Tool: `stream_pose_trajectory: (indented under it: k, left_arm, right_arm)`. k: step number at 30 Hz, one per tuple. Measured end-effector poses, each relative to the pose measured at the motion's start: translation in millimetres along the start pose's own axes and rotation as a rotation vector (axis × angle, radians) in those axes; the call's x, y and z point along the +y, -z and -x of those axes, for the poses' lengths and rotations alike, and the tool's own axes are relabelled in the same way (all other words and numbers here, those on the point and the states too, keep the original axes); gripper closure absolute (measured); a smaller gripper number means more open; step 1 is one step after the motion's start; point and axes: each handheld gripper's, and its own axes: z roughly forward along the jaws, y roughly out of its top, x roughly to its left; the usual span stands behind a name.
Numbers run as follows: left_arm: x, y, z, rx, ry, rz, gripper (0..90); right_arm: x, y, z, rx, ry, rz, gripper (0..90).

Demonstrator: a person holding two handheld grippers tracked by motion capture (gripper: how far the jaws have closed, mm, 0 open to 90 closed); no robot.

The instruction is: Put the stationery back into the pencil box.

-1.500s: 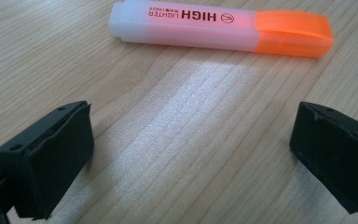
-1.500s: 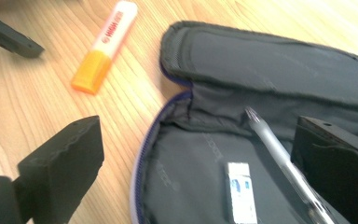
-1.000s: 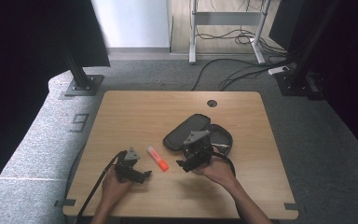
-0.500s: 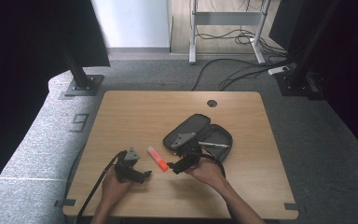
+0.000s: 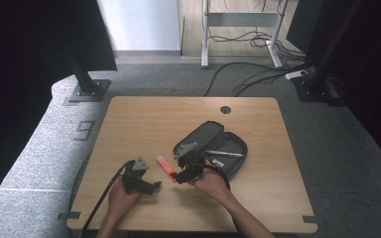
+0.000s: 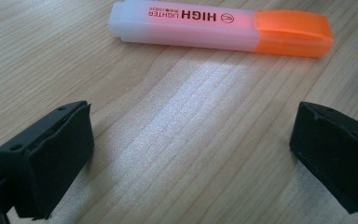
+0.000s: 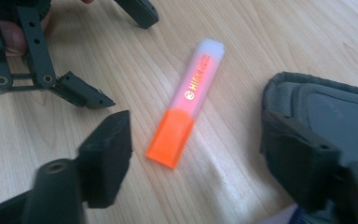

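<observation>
Lying ahead of right claw (image 7: pixel 196 158): highlighter (image 7: pixel 186 126) | both claws spread, empty

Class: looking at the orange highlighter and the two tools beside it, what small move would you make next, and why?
Probably ease the right tool forward and down over the highlighter. Its jaws stand open with the capped end just ahead between them, and the open pencil case lies close by.

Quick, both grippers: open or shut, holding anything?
Left gripper: open, empty, near the highlighter.
Right gripper: open, empty, above the highlighter.
</observation>
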Motion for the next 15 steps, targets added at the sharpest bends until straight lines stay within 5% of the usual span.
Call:
stream_pose_trajectory:
  k: [15]
  left_arm:
    - [0.0,0.0,0.0,-0.001,0.000,0.000,0.0]
  right_arm:
    - [5.4,-24.7,-7.2,0.015,-0.009,-0.026,43.5]
